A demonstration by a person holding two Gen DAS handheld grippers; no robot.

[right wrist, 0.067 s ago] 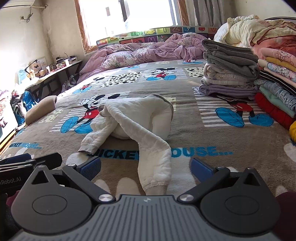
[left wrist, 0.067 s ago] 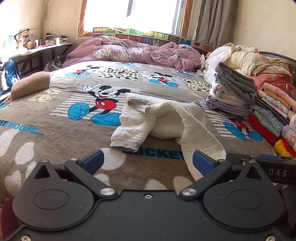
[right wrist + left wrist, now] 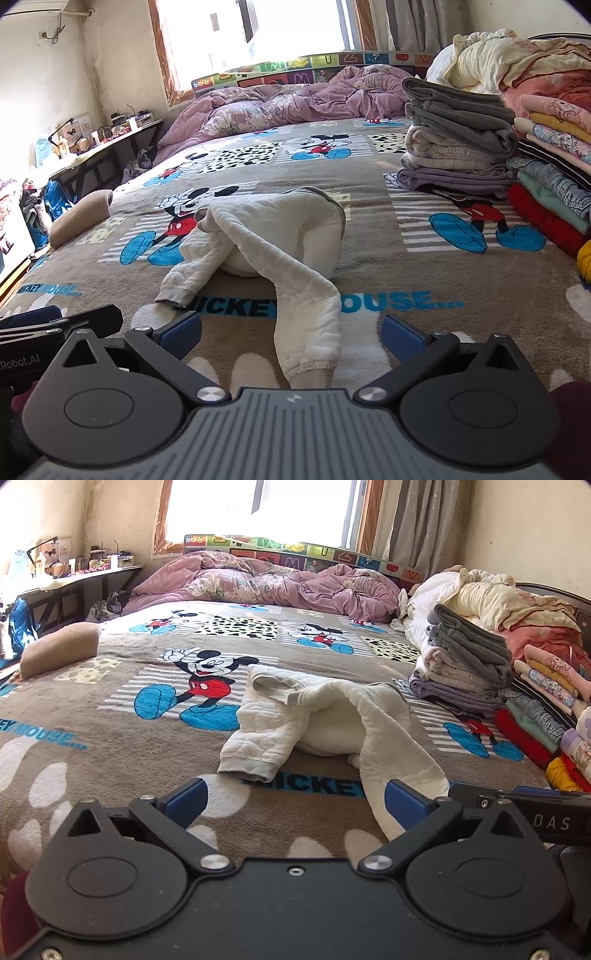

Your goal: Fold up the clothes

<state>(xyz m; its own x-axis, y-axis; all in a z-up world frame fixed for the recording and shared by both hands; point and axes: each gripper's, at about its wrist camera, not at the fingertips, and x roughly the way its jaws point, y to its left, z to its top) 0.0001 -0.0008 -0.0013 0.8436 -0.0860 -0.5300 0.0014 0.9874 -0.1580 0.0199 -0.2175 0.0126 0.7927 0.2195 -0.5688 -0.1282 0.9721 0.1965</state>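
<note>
Blue-padded, the left gripper point(image 3: 293, 803) and right gripper point(image 3: 291, 330) hover low over the brown Mickey Mouse fleece blanket point(image 3: 424, 258), jaws spread wide, holding nothing. Just beyond lies the white quilted cotton garment point(image 3: 266, 236), crumpled, two limp ends trailing toward the grippers. Grabbing one layer could drag the bunch or twist it. Farther right stand stacks of folded clothes point(image 3: 458, 147). Against the earlier frame, nothing has visibly shifted.

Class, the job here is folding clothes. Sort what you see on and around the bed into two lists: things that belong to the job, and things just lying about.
Belongs to the job:
white garment
left claw
right claw
folded stacks

Lying about:
purple quilt
tan cushion
cluttered desk
</note>
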